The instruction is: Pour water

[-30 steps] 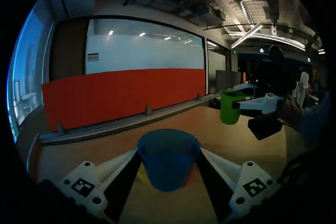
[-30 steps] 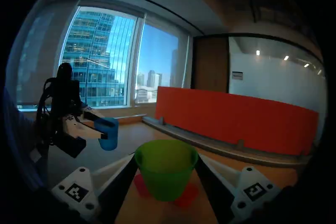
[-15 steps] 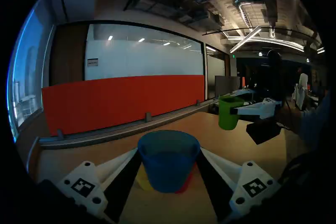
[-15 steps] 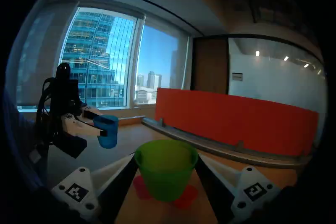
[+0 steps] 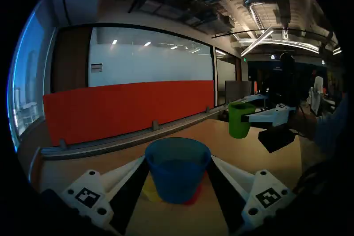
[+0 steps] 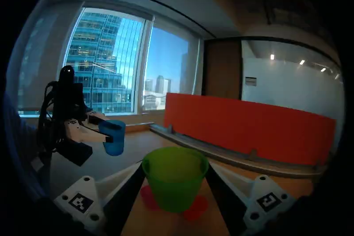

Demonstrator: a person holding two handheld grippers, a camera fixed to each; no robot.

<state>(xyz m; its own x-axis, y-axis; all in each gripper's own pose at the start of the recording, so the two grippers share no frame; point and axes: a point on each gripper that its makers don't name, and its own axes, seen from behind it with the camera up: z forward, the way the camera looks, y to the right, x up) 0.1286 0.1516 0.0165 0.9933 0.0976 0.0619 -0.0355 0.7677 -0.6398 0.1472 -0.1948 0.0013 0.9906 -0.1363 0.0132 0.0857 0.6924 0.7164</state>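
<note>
My left gripper (image 5: 178, 172) is shut on a blue cup (image 5: 178, 168), held upright above the wooden table (image 5: 248, 152); water shows inside it. My right gripper (image 6: 175, 180) is shut on a green cup (image 6: 175, 177), also upright over the table. In the left gripper view the green cup (image 5: 239, 119) hangs at the right, held by the right gripper (image 5: 248, 118). In the right gripper view the blue cup (image 6: 112, 137) floats at the left in the left gripper (image 6: 104, 135). The two cups are apart.
A red partition (image 5: 128, 105) with a metal rail runs along the table's far edge. Large windows (image 6: 110, 63) stand beyond the table. Red round marks (image 6: 194, 203) lie on the table under the green cup, a yellow and red one (image 5: 152, 189) under the blue cup.
Both cups have risen slightly above the table over the last second. The green cup has shifted a little left and up in the left gripper view. Both grips are unchanged.
</note>
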